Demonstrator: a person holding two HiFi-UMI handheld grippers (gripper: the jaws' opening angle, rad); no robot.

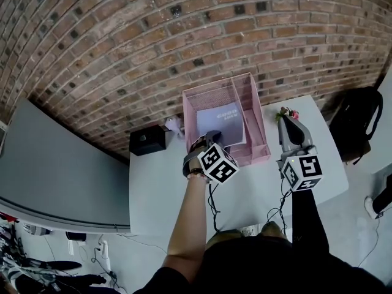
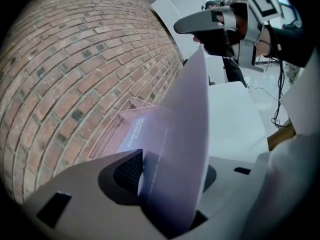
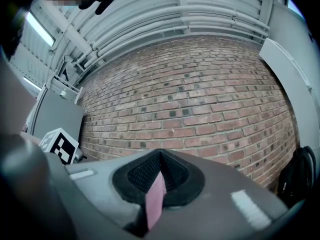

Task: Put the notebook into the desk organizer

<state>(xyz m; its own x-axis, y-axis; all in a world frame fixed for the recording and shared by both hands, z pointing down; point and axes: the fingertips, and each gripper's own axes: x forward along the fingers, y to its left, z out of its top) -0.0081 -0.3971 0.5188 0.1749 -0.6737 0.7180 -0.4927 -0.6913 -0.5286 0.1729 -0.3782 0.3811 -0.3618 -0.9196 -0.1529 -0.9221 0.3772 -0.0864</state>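
Note:
The lavender notebook (image 1: 222, 120) leans inside the pink mesh desk organizer (image 1: 257, 112) at the back of the white table (image 1: 159, 188). My left gripper (image 1: 211, 136) reaches to the organizer's front edge, at the notebook's near edge. In the left gripper view the notebook (image 2: 180, 134) stands between the jaws of the left gripper (image 2: 167, 176). The left pad (image 2: 129, 171) shows bare beside it, and the pink organizer (image 2: 107, 134) lies beyond. My right gripper (image 1: 286, 122) stands right of the organizer, raised and apart from it. In its own view the right gripper (image 3: 160, 171) is shut on a thin pink strip (image 3: 156, 199).
A black box (image 1: 149, 141) and a crumpled white thing (image 1: 174, 125) sit left of the organizer. Small pink flowers (image 1: 288, 112) stand by the right gripper. The brick wall (image 1: 184, 35) runs behind the table, and a black backpack (image 1: 361, 118) lies on the floor at right.

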